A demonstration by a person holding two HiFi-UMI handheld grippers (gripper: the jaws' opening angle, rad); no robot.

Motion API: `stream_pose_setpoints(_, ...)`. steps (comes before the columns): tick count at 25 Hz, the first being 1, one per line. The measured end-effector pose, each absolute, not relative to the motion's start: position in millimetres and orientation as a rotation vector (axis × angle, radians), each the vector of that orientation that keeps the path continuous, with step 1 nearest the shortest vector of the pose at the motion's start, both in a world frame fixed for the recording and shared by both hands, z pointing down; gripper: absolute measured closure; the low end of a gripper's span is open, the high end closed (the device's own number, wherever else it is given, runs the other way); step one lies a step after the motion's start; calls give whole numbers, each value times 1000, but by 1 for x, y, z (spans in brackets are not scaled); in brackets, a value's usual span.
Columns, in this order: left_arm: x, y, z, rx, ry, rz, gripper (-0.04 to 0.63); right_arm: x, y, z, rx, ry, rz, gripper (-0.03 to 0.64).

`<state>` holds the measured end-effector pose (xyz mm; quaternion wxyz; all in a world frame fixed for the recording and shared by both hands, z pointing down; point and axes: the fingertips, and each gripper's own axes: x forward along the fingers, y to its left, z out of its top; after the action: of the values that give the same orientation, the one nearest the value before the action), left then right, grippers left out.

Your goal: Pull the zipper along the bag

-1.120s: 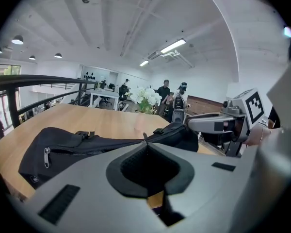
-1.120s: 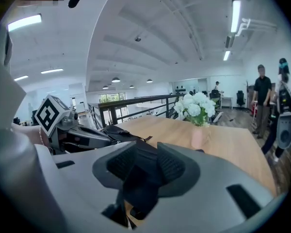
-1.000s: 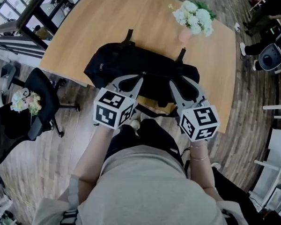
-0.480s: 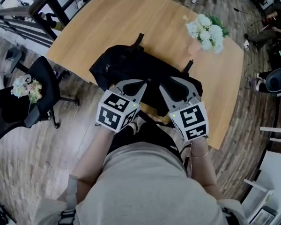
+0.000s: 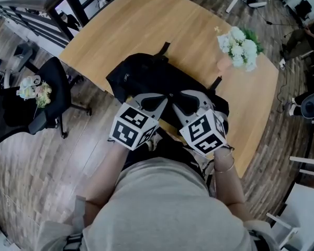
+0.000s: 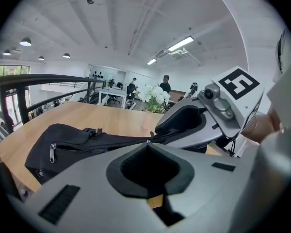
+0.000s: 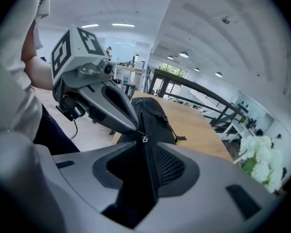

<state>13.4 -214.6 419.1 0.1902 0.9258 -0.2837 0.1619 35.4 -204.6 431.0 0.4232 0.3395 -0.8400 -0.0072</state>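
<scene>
Lately the right gripper [image 7: 145, 142] has swung in from the right and rolled. Its tips now meet the left gripper [image 6: 146, 143] at centre frame, over the bag [image 5: 146, 77] at the table's [image 5: 120, 30] near edge. Left has not moved, clenched at the zipper [image 7: 144, 139], seemingly on its pull. Right clamped on the bag's zipper seam. Judged: grips set, pull not begun. Bag contents unseen; its side pocket [image 6: 52, 152] is zipped. Vase [image 5: 223, 64], upper right, holds white flowers [image 5: 239, 46].

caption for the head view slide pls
Left gripper and right gripper pinch a black bag on a wooden table.
</scene>
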Motion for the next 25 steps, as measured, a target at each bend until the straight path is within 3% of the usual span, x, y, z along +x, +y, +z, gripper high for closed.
stream_pose_setpoints(14,13,-214,420,2592,-811,462,577,34,-207,447,816,-2052,-78,575)
stream_pose_setpoints(25,10,-224,422,2599,-875,491,577,36,-212,439,886,-2096,-27,581)
